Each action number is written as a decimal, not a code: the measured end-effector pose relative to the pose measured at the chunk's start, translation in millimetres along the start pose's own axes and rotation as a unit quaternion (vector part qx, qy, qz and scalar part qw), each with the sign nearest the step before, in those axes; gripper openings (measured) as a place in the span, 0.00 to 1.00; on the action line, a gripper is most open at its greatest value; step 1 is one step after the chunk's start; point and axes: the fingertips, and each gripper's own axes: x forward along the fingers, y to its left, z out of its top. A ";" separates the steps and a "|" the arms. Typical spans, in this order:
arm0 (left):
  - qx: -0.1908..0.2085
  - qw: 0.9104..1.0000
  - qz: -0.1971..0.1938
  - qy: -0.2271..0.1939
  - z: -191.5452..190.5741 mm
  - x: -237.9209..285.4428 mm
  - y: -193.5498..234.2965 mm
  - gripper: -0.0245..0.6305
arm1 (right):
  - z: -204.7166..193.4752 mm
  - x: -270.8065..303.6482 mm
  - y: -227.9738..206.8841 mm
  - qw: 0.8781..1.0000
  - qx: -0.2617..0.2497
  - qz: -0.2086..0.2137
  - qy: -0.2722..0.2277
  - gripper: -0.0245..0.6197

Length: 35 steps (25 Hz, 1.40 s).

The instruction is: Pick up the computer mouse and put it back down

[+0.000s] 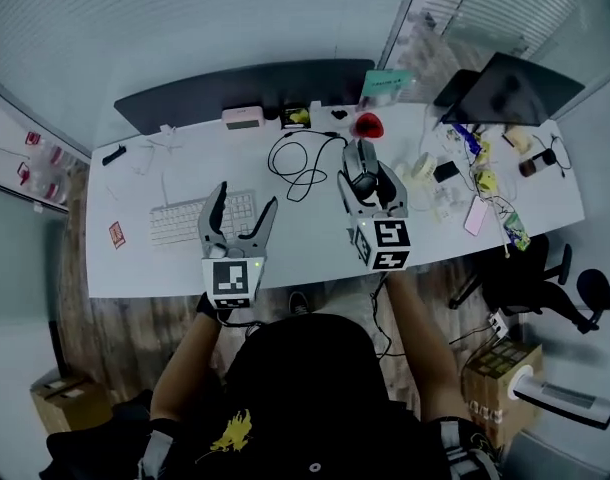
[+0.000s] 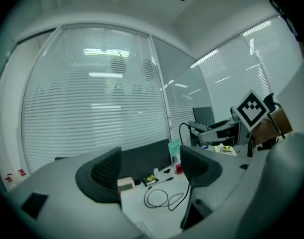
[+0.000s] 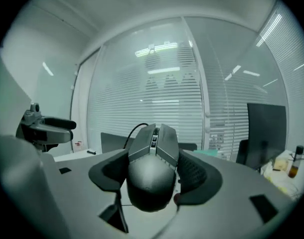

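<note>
A dark grey wired computer mouse [image 3: 152,163] is clamped between the pads of my right gripper [image 3: 153,172], lifted well above the white desk [image 1: 305,238]. In the head view the mouse [image 1: 362,168] sits between the right gripper's [image 1: 367,180] fingers, and its black cable [image 1: 297,163] loops on the desk behind. My left gripper [image 1: 241,208] hangs over the white keyboard [image 1: 190,218], jaws apart with nothing between them. The left gripper view looks level across the desk, with the left gripper [image 2: 151,171] above the coiled cable [image 2: 164,199].
A long dark mat or panel [image 1: 245,93] runs along the desk's back edge, with a pink box [image 1: 243,118], a red object [image 1: 367,125] and a teal card [image 1: 385,85] by it. A laptop [image 1: 510,93] and cluttered small items [image 1: 480,173] fill the right end. A black chair [image 1: 530,268] stands at the right.
</note>
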 end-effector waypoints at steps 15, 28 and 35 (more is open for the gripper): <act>0.023 0.992 0.058 -0.110 119.7 -34.8 23.0 0.34 | 180.0 -59.1 2.1 0.988 -0.030 0.020 -0.152 0.51; 0.004 0.991 0.069 -0.111 110.1 -45.6 32.2 0.18 | 176.7 -87.8 -1.5 0.983 0.032 0.038 -0.179 0.51; 0.012 0.996 0.055 -0.064 66.8 -25.0 22.6 0.18 | 132.0 -61.7 -12.7 0.991 0.031 0.027 -0.124 0.51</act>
